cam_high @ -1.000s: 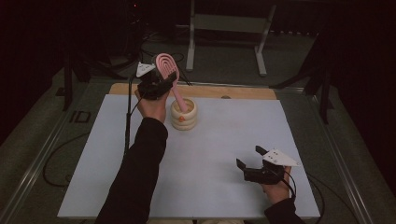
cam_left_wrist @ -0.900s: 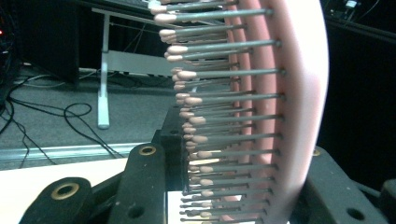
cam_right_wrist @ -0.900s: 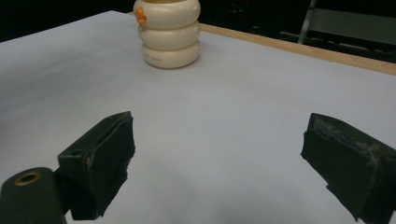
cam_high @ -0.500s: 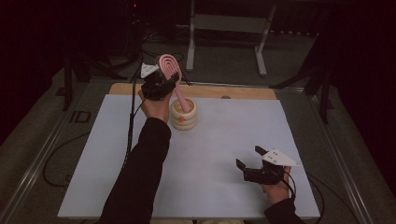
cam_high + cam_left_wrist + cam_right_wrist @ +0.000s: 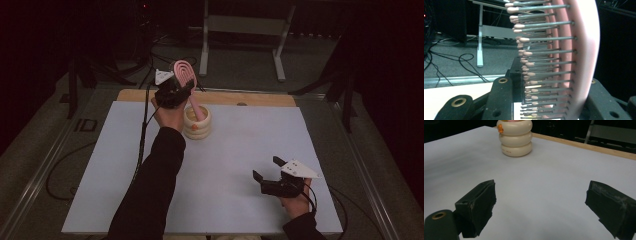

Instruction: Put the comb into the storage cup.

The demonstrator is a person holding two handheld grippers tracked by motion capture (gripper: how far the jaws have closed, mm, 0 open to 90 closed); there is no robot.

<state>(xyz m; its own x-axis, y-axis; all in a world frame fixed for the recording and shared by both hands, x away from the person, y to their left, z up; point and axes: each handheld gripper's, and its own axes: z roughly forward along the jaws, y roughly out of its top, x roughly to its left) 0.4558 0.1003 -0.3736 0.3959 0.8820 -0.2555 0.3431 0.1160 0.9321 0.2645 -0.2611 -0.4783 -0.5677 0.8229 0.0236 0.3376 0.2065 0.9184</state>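
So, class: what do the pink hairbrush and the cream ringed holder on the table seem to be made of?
Pink hairbrush: looks like smooth matt plastic, an even pink body; its bristles seem to be thin grey metal or stiff plastic pins with rounded pink tips.
Cream ringed holder: probably glossy plastic or glazed ceramic, with soft highlights on its stacked rings; which one is unclear.

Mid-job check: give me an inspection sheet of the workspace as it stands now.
Surface: white sheet on wooden table, bare in front.
Job's things: pink hairbrush, handle down in the cream ringed holder.
Clutter: nothing seen.
Grippers: left gripper shut on the hairbrush head; right gripper open, low over the sheet.
Cables: left gripper's cable trails along the sleeve; more on the floor.
Surroundings: dark room, grey stand behind.
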